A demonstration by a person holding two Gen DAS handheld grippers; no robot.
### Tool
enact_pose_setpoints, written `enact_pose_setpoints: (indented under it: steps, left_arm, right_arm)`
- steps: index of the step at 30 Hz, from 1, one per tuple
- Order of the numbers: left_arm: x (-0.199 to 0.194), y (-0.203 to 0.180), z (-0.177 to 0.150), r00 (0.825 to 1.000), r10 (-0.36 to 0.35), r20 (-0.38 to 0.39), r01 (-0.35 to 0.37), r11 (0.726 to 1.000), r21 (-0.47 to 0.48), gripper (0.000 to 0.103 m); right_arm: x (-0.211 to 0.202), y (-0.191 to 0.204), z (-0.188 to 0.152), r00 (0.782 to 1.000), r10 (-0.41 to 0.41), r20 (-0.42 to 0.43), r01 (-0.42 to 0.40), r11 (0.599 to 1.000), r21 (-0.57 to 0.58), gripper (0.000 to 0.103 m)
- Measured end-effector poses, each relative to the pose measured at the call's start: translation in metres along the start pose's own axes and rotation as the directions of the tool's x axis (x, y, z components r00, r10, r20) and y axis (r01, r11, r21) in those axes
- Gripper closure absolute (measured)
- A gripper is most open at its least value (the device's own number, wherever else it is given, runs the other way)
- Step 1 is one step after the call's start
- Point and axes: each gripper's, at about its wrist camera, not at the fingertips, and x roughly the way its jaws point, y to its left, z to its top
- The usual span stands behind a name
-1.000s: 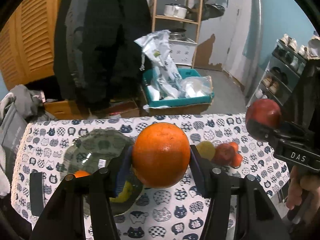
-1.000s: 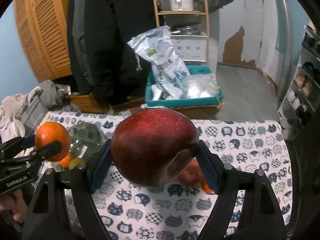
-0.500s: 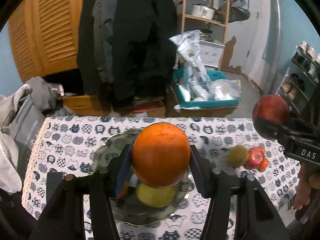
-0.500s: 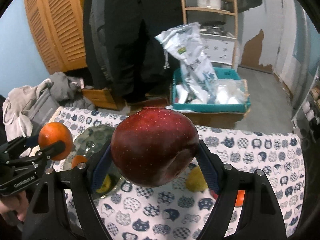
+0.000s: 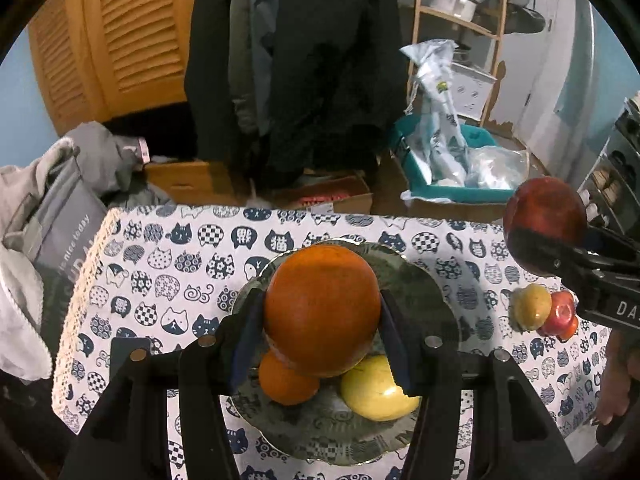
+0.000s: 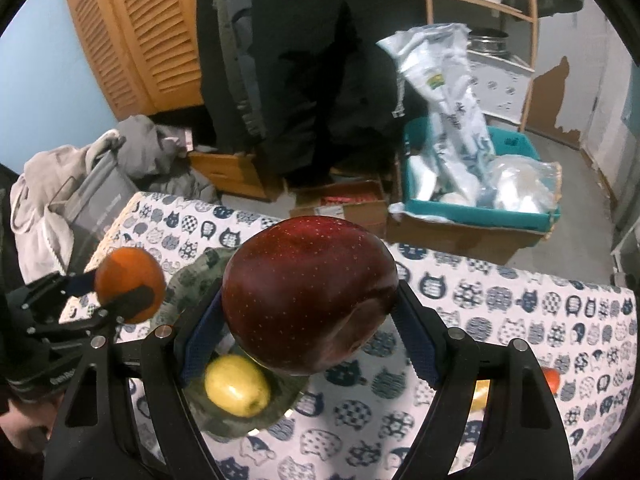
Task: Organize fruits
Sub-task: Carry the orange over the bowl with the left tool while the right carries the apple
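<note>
My left gripper [image 5: 322, 310] is shut on a large orange [image 5: 322, 308] and hangs over a dark patterned plate [image 5: 424, 292] on the cat-print table. On the plate lie a small orange [image 5: 286, 384] and a yellow fruit [image 5: 378, 388]. My right gripper [image 6: 310, 300] is shut on a big dark red apple [image 6: 310, 296], above the plate's [image 6: 192, 280] right side; the yellow fruit [image 6: 236, 384] shows below it. In the left wrist view the red apple [image 5: 542, 216] hangs at the right; in the right wrist view the held orange [image 6: 130, 284] hangs at the left.
A yellowish fruit [image 5: 532, 306] and small red fruits [image 5: 562, 314] lie on the tablecloth [image 5: 180, 264] right of the plate. Beyond the table's far edge stand cardboard boxes [image 5: 332, 198], a teal bin with bags [image 5: 448, 160], hanging dark coats and grey clothes at the left.
Both grippers have swung left and a little down with their fruit. The plate, once left of the orange, now lies right beneath it, and the apple has come over the plate's right side.
</note>
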Motion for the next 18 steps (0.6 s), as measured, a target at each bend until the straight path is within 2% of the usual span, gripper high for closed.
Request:
enact_pose_setpoints:
  steps: [11, 18]
  left_arm:
    - [0.063, 0.034, -0.015, 0.99, 0.005, -0.141, -0.018, 0.996, -0.086, 0.046]
    - [0.083, 0.049, -0.018, 0.984, -0.012, -0.179, -0.013, 0.99, -0.138, 0.046]
  right_arm:
    - [0.055, 0.02, 0.0, 0.996, 0.036, -0.084, -0.038, 0.999, -0.02, 0.023]
    - [0.081, 0.025, -0.009, 0.989, 0.041, -0.14, -0.044, 0.999, -0.021, 0.023]
